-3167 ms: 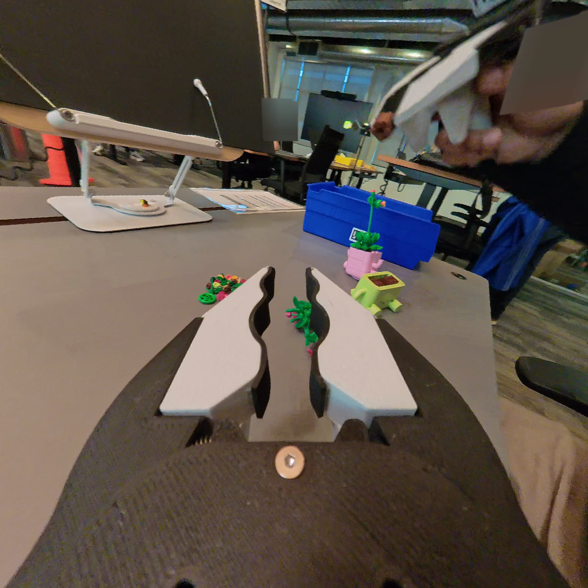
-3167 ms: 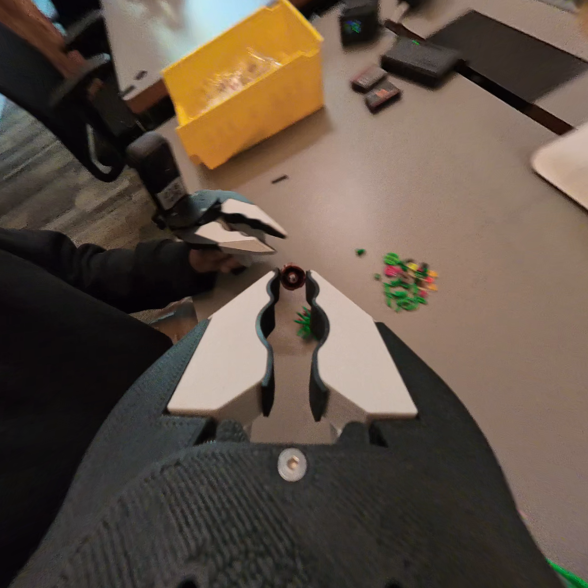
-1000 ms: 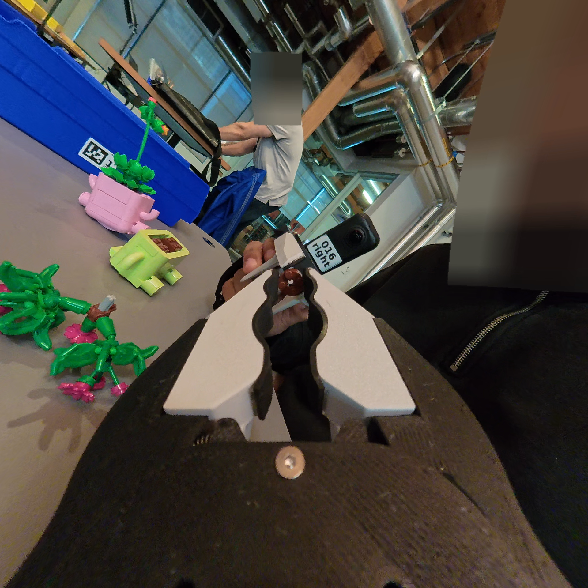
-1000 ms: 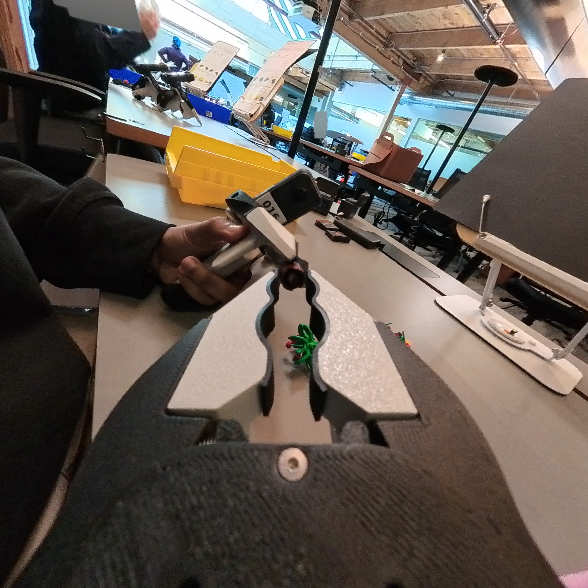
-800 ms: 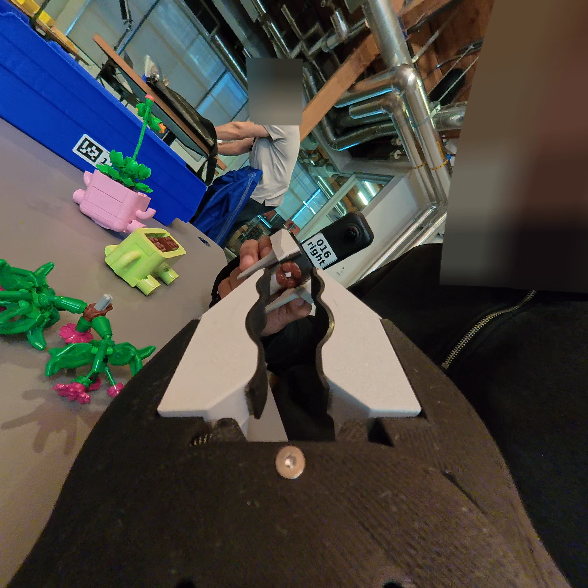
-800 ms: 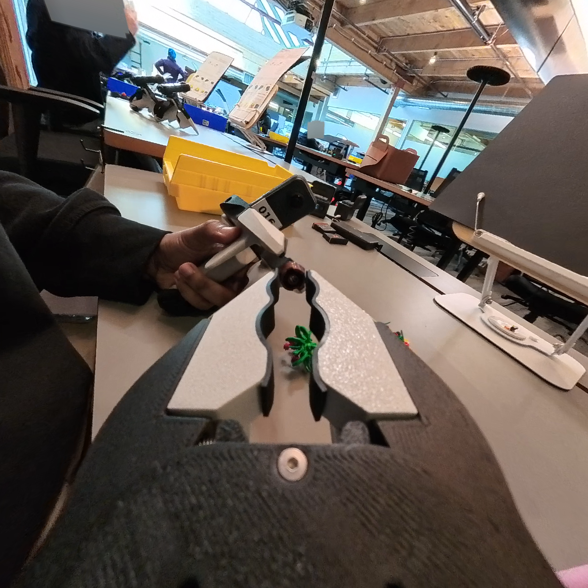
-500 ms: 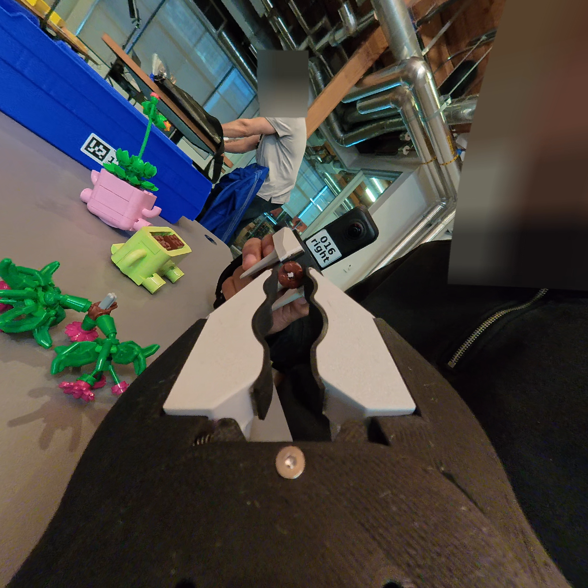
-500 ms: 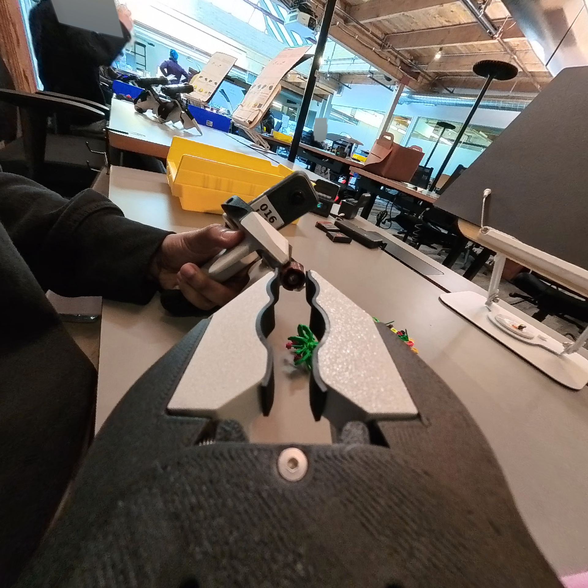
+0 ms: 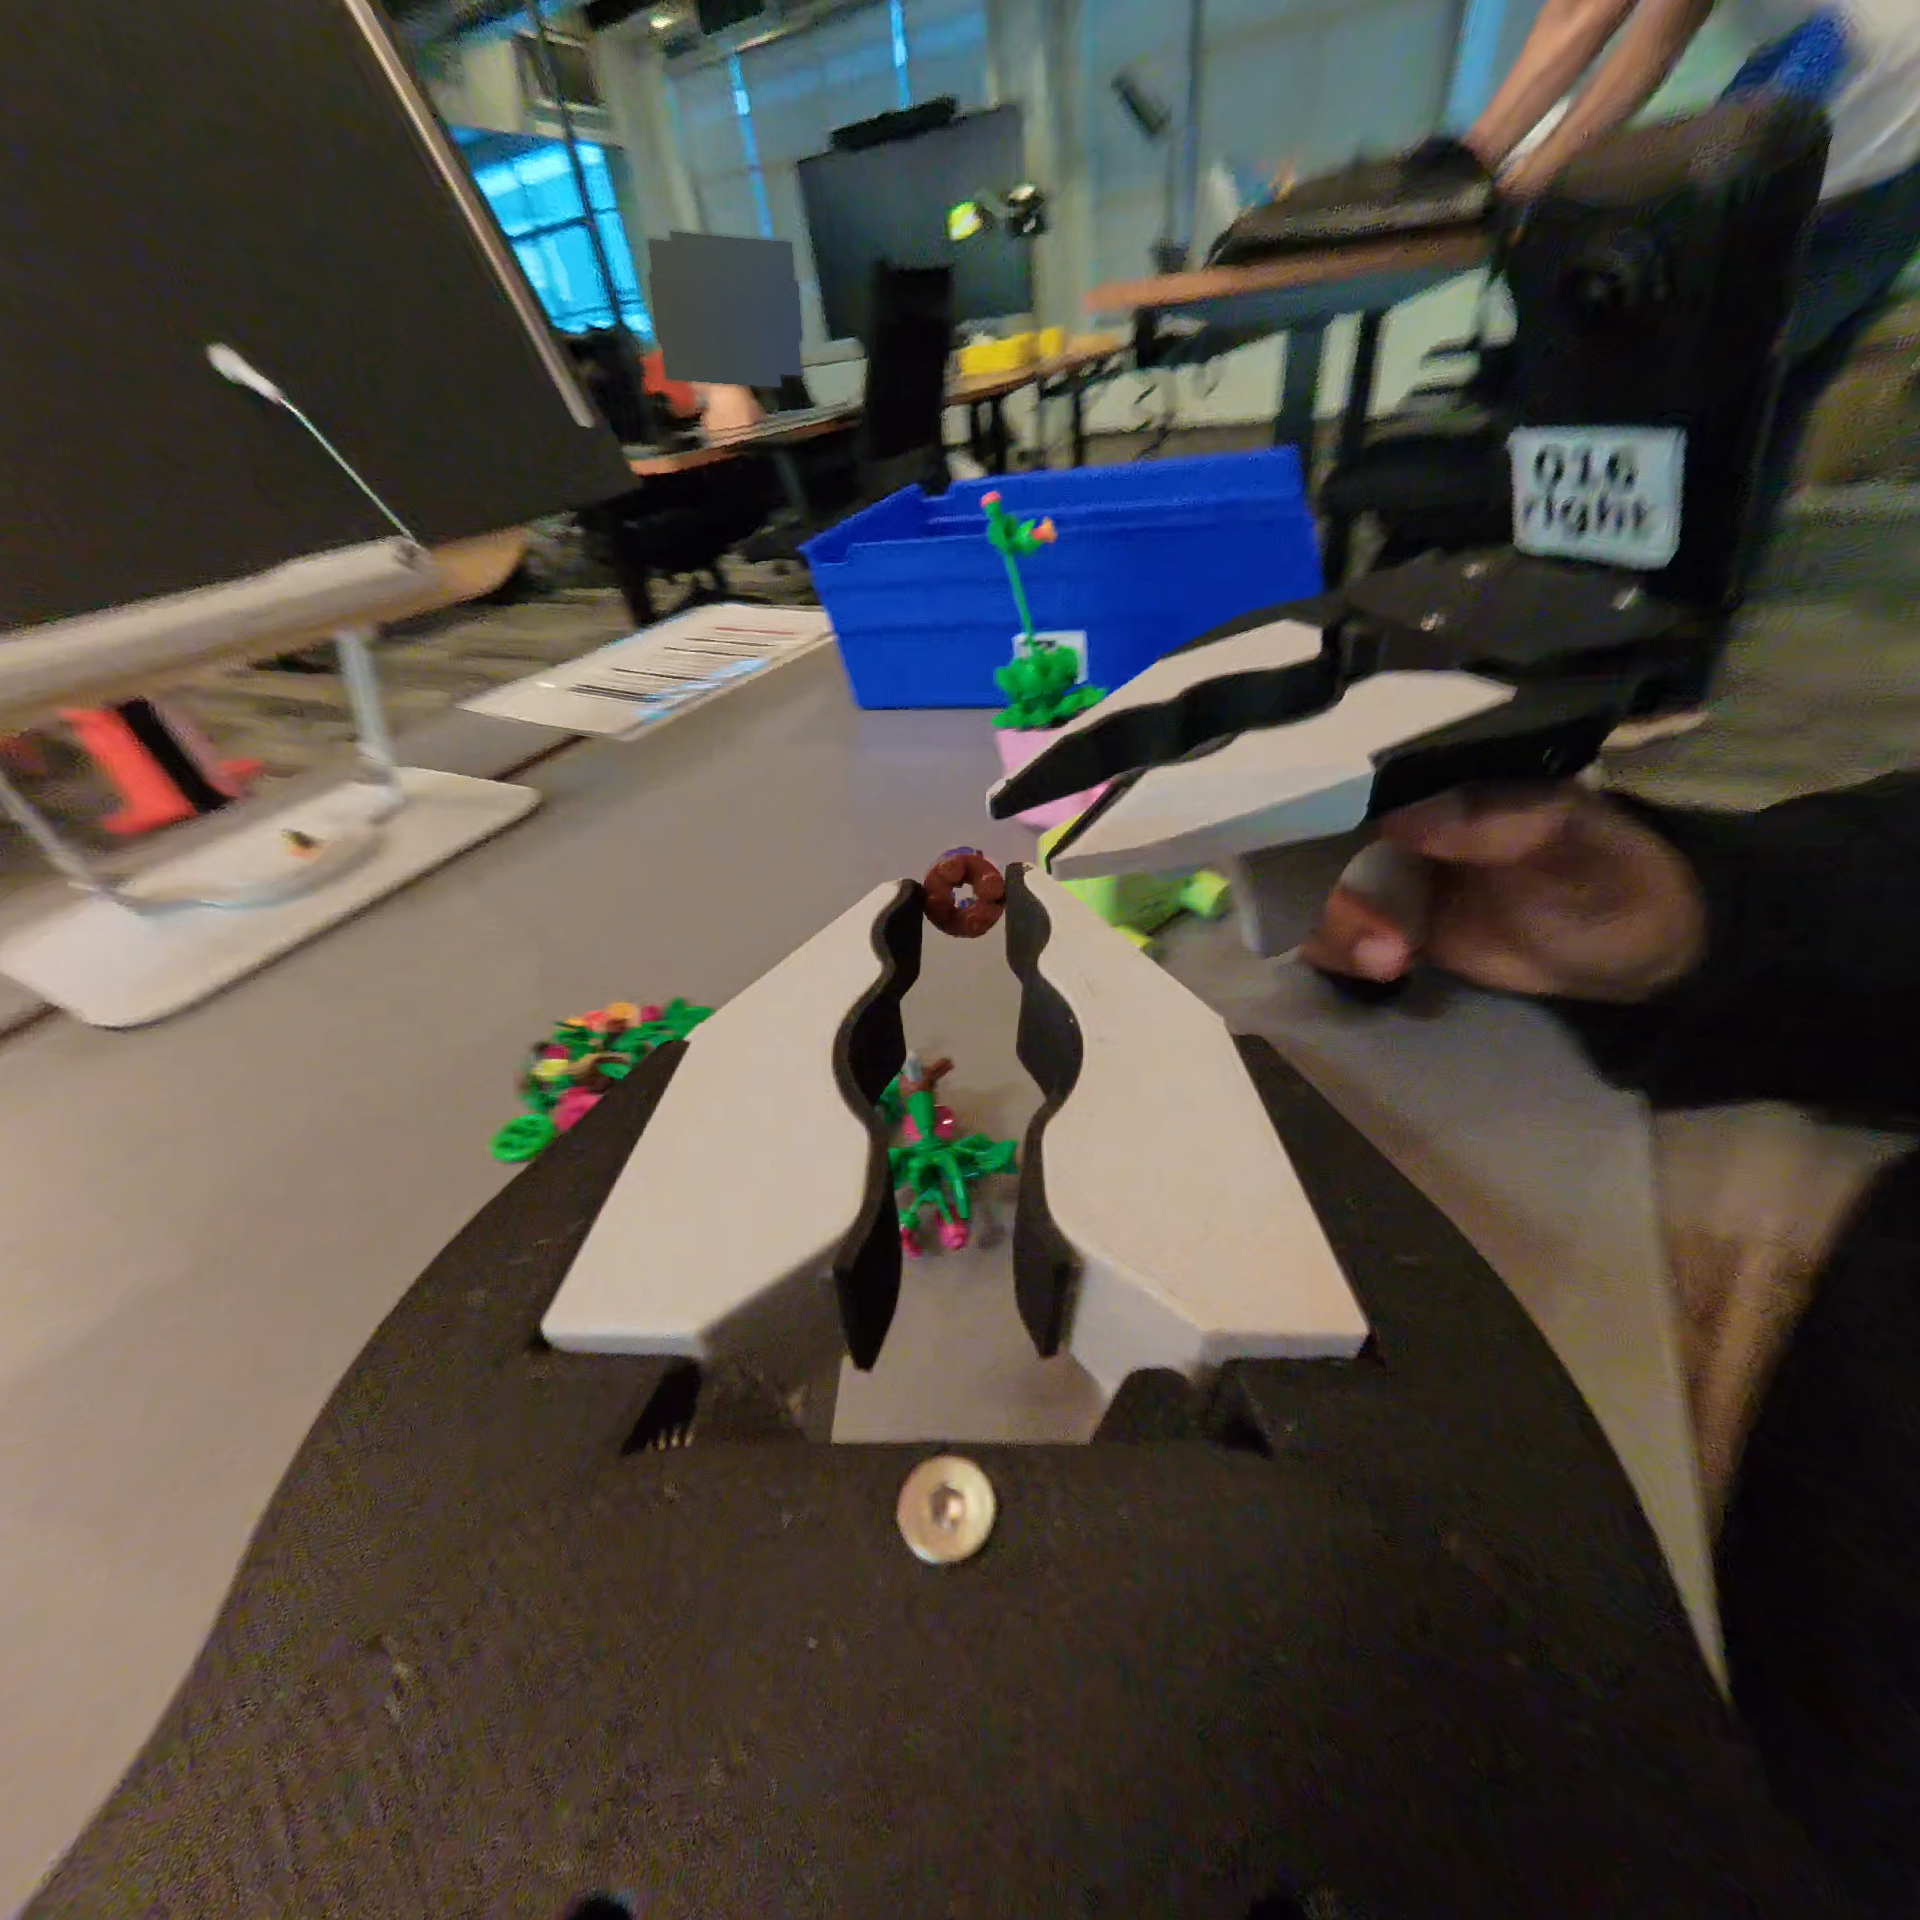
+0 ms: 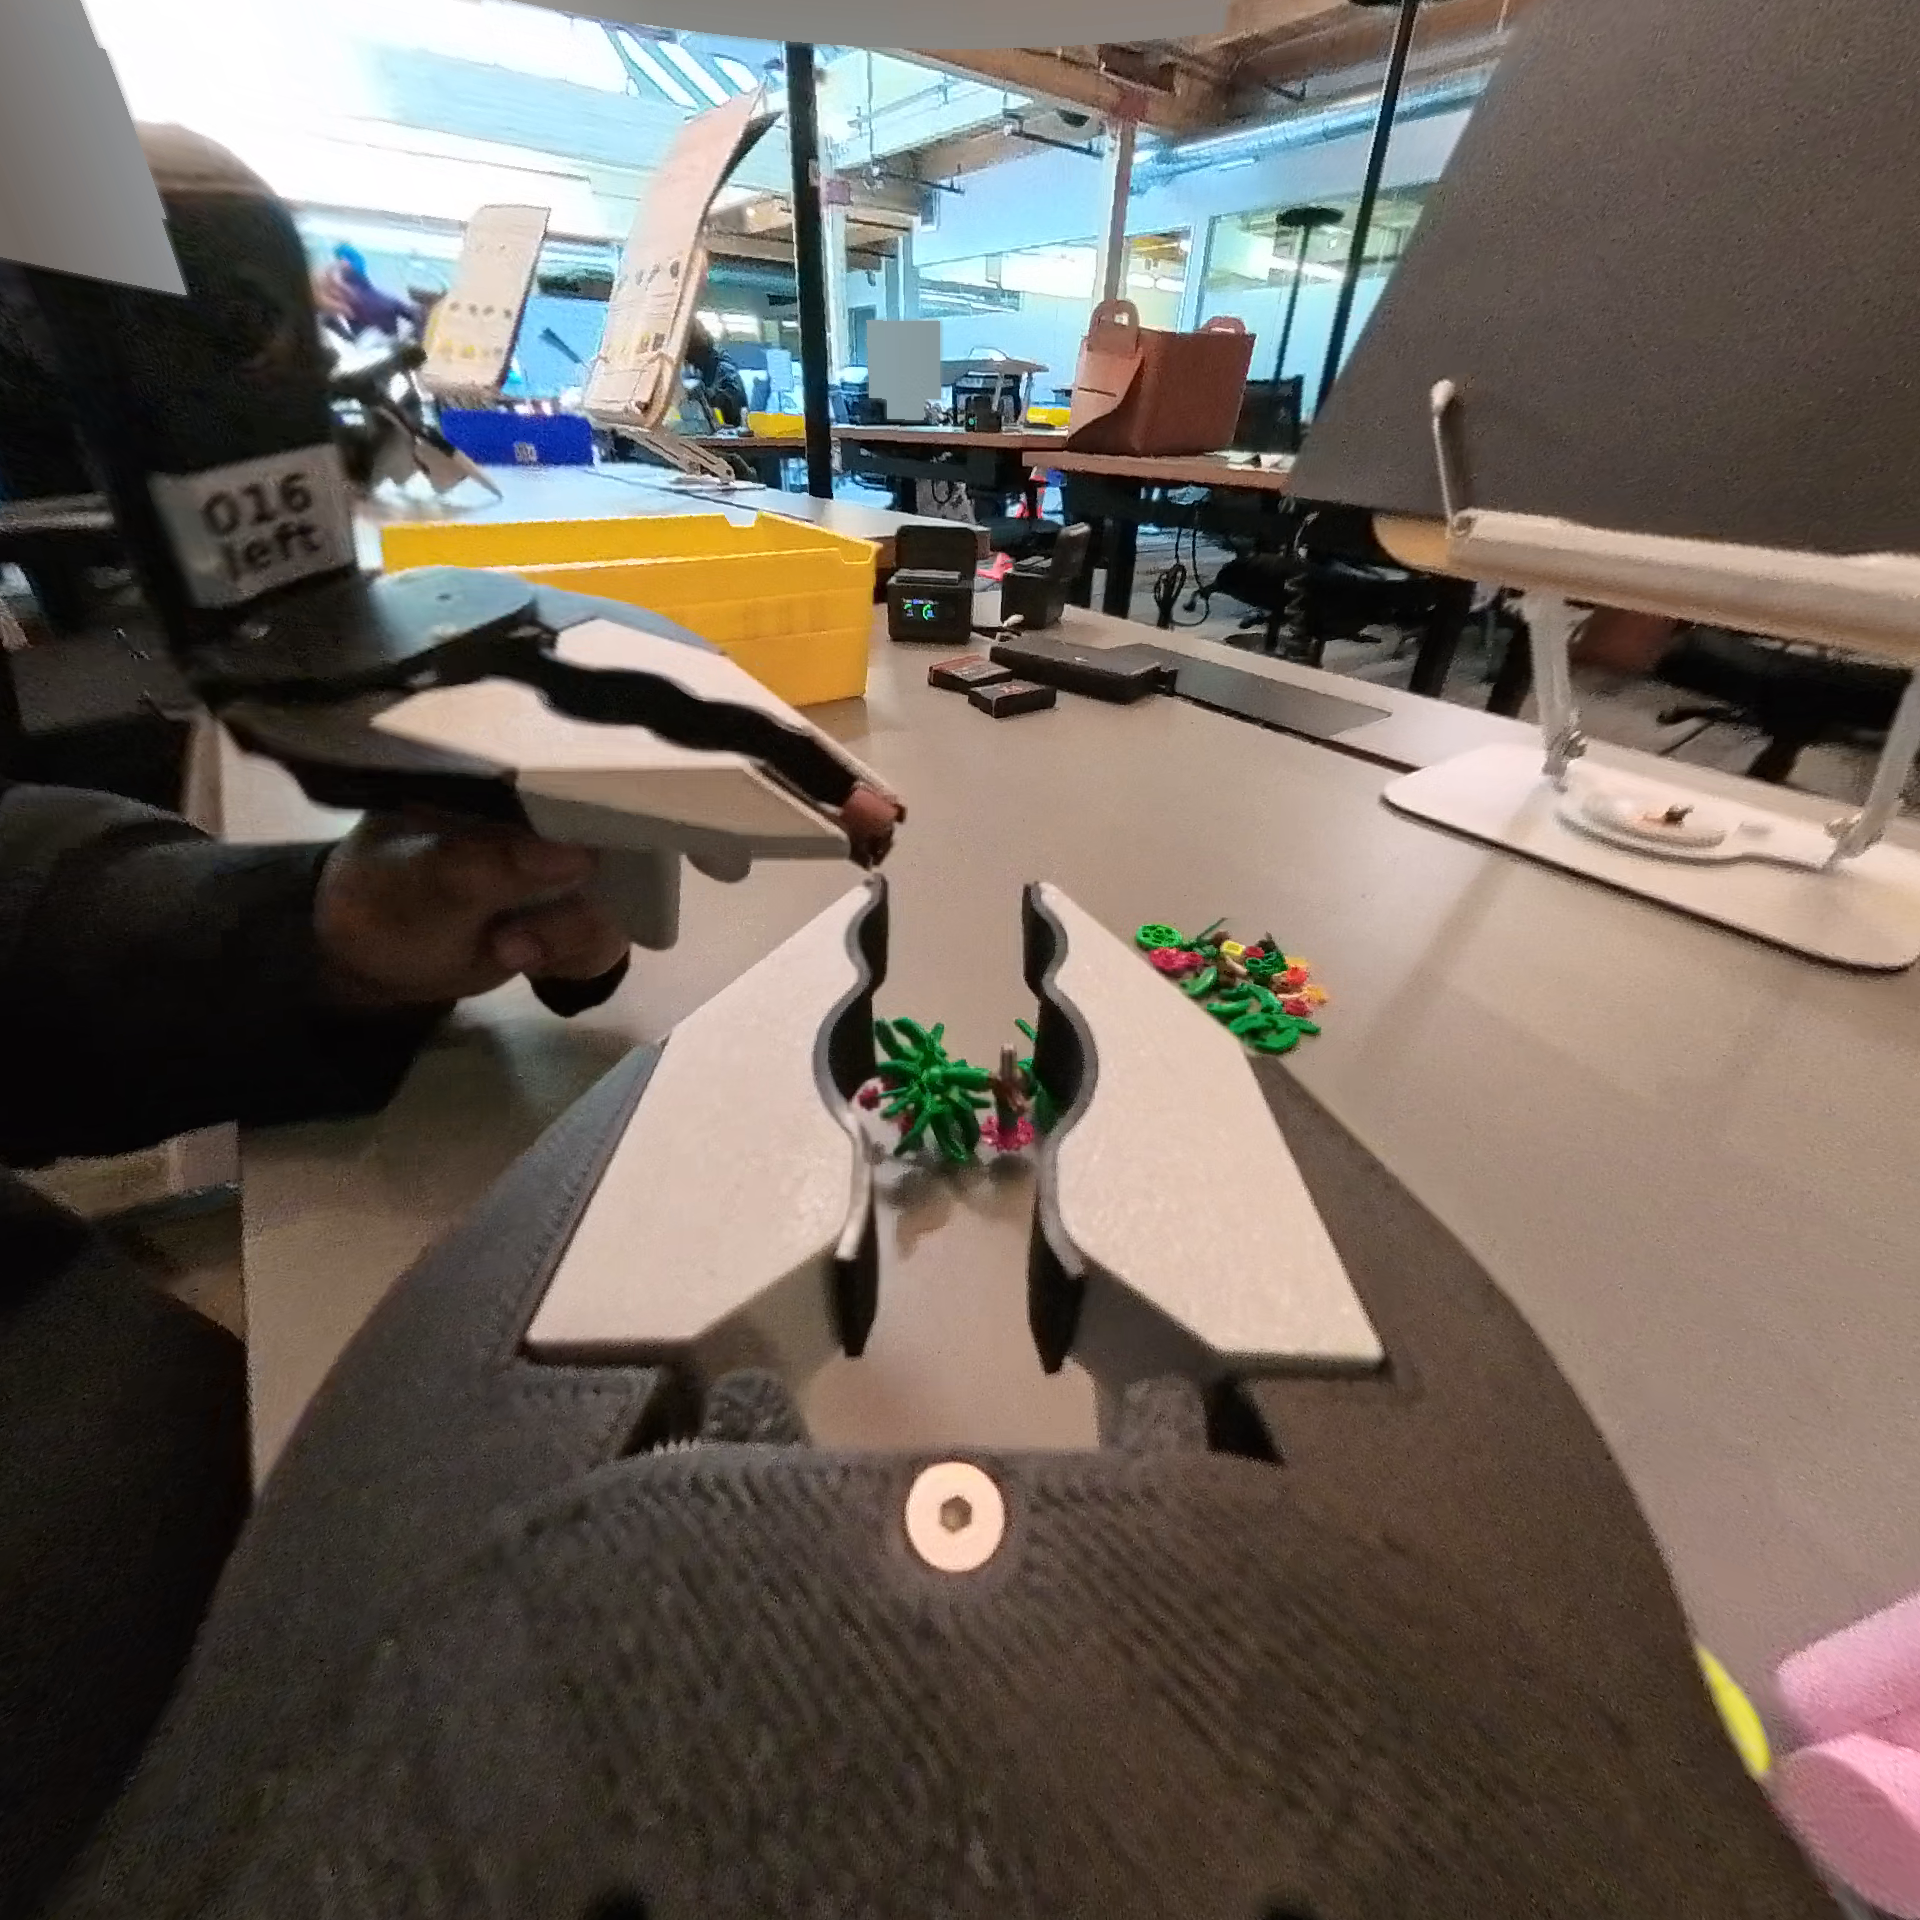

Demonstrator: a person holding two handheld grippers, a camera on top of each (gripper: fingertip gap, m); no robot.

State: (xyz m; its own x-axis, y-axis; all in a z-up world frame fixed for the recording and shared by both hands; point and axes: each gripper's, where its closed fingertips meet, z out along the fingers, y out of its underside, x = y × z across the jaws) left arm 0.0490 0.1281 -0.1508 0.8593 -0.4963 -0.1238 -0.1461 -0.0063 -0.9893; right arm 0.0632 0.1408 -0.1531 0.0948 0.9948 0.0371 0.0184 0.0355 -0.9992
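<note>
My left gripper [image 9: 963, 891] is shut on a small brown ring-shaped piece [image 9: 964, 909], pinched at its fingertips above the grey table [image 9: 260, 1247]. It also shows in the right wrist view [image 10: 871, 831] with the brown piece [image 10: 871, 812] at its tips, just left of my right gripper. My right gripper [image 10: 953, 888] is open and empty; in the left wrist view [image 9: 1023, 833] it hovers just right of the brown piece. Green toy plant sprigs with pink flowers [image 9: 935, 1153] [image 10: 935, 1091] lie on the table below both grippers.
A pile of small coloured pieces [image 9: 592, 1049] [image 10: 1236, 977] lies nearby. A pink pot with a plant [image 9: 1013, 743] and a lime pot [image 9: 1132, 899] stand before a blue bin [image 9: 1143, 561]. A yellow bin [image 10: 727, 592], black devices [image 10: 1081, 660] and a white stand [image 10: 1662, 831] sit farther off. My left and right fingertips are right by each other.
My right gripper has opened and let go of the brown piece; my left gripper keeps it. Both grippers have swung down to point across the table and now sit side by side.
</note>
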